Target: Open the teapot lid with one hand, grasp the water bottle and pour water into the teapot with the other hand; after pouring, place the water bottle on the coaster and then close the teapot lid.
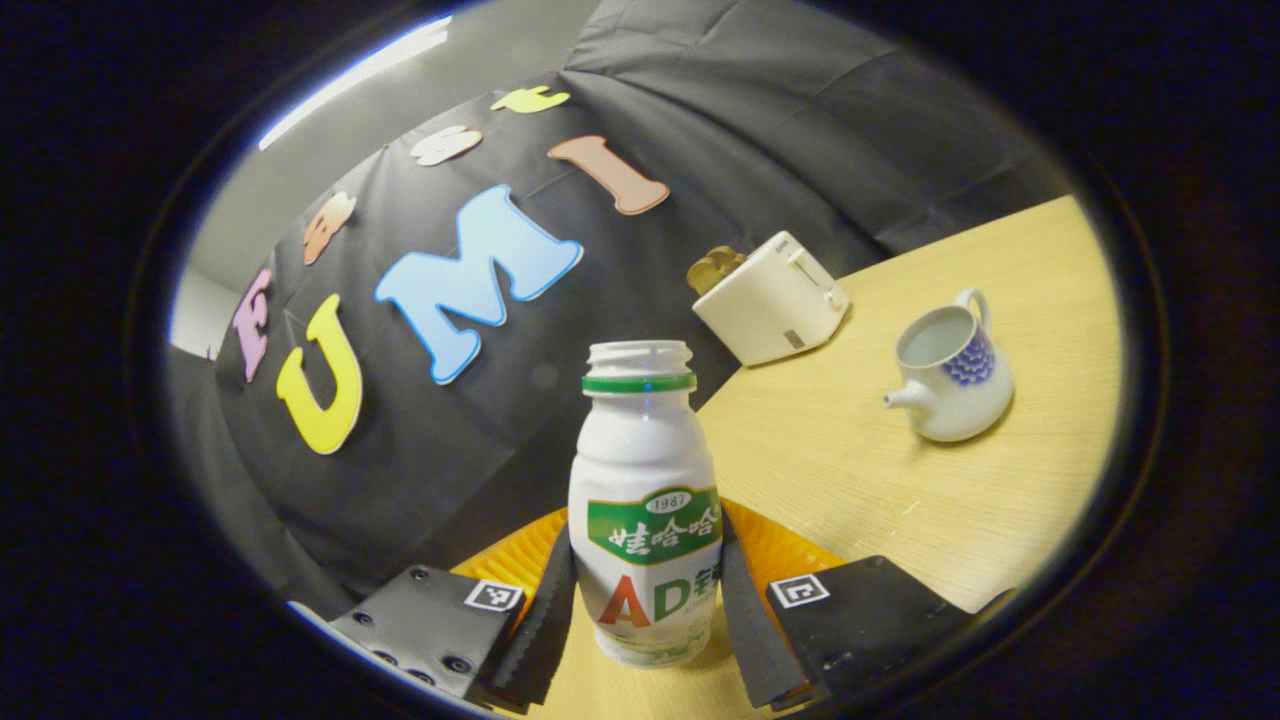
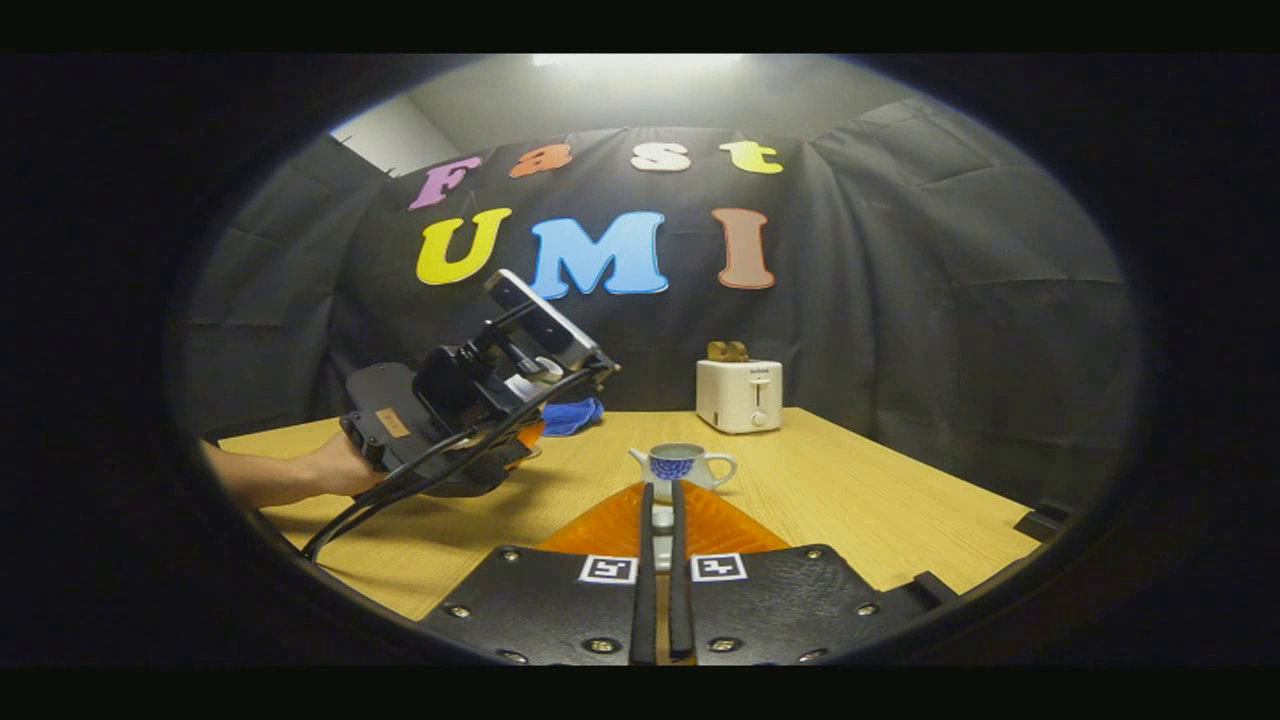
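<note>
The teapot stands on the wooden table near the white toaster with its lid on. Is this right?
No: the teapot has no lid on, as the left gripper view shows. It does stand on the table near the toaster.

Left gripper view: water bottle (image 1: pixel 648 520) upright between the left gripper (image 1: pixel 645 610) fingers, over the coaster (image 1: pixel 770 545). Teapot (image 1: pixel 950 375), lid off, on the table (image 1: pixel 850 470) to the right; toaster (image 1: pixel 770 297) farther back by the wall.
</note>
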Demonstrator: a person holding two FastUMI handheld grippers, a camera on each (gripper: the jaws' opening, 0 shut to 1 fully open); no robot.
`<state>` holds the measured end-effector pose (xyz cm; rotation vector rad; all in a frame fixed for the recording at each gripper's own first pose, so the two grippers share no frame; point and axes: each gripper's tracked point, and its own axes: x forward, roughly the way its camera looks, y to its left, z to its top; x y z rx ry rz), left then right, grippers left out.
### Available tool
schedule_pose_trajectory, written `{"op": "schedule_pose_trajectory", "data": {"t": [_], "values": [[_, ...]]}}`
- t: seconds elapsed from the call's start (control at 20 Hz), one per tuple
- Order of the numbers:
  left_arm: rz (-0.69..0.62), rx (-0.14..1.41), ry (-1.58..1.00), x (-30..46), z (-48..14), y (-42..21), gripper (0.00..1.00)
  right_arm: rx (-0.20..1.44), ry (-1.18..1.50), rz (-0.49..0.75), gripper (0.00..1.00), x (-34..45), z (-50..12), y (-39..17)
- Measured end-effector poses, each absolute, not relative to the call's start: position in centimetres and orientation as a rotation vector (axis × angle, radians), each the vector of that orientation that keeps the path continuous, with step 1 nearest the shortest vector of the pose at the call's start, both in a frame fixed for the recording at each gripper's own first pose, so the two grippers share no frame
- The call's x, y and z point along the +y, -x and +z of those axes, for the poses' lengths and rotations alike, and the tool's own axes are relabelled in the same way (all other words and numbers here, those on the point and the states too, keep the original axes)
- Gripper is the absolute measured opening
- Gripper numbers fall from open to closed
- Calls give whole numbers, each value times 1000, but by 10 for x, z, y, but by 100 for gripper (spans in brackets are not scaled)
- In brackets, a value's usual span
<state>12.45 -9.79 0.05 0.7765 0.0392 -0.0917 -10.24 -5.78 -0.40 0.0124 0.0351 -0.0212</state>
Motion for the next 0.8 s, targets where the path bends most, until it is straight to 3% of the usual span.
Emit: {"op": "schedule_pose_trajectory", "data": {"t": [0.2, 0.25, 0.55, 0.6, 0.75, 0.8], "values": [[-85, 3, -941, -117, 3, -126, 80, 30, -25, -43, 5, -68, -3, 109], [-87, -1, -978, -121, 1, -129, 80, 28, -27, -49, 1, -71, -3, 111], [-146, 3, -1114, -144, -9, -131, 80, 33, -43, -73, 5, -83, -7, 119], [-151, 1, -1144, -146, -10, -132, 75, 33, -46, -76, 22, -85, -7, 120], [-167, -2, -1215, -154, -10, -132, 80, 26, -52, -77, 22, -87, -6, 120], [-172, -5, -1233, -156, -8, -131, 80, 26, -58, -76, 0, -88, -7, 120]]}}
